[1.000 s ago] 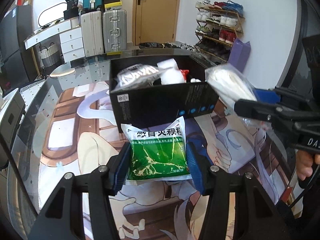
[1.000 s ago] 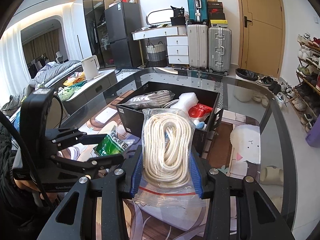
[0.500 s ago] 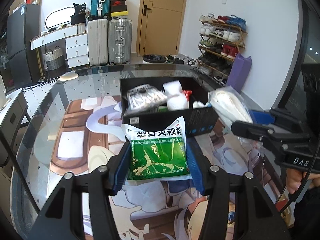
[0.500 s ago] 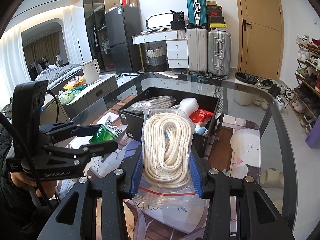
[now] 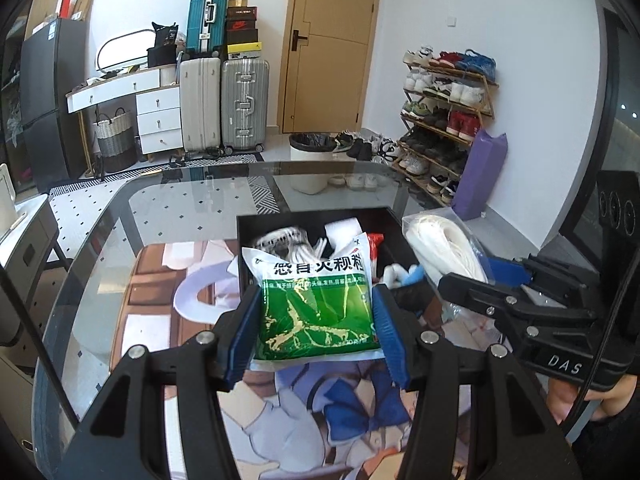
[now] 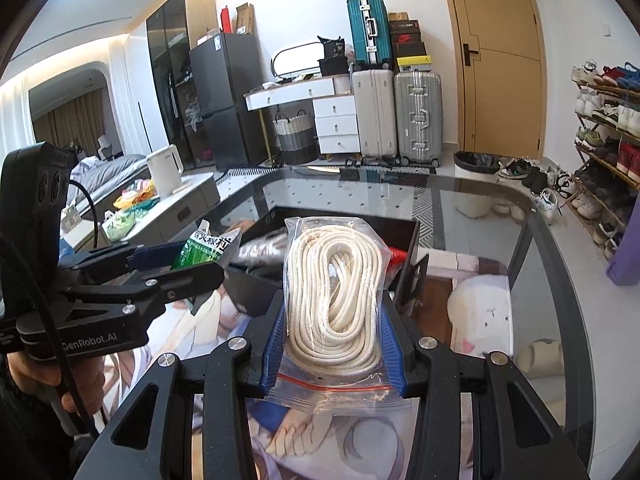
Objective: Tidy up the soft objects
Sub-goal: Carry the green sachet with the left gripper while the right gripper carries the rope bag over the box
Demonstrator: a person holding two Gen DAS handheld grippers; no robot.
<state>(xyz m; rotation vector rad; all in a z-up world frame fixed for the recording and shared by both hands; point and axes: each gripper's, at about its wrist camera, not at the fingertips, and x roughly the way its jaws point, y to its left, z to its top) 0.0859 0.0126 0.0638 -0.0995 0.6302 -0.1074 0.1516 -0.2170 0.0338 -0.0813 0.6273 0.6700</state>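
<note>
Left wrist view: left gripper [image 5: 316,320] pinching green-and-white foil sachet [image 5: 316,300] above near wall of black open-top storage box [image 5: 312,216]. Right gripper [image 6: 332,332] clamped on clear zip bag of coiled white rope [image 6: 336,280] just beside, also over box. Collision risk with both dropping in together; slick sachet could slip or snag the wall.

Two grippers, the left gripper [image 5: 316,332] and the right gripper [image 6: 333,343]. One green packet [image 5: 316,308], one bagged rope coil [image 6: 334,288], one black box [image 5: 394,248] far on the table (contents too jumbled to count). Three suitcases [image 5: 244,104] beyond.
</note>
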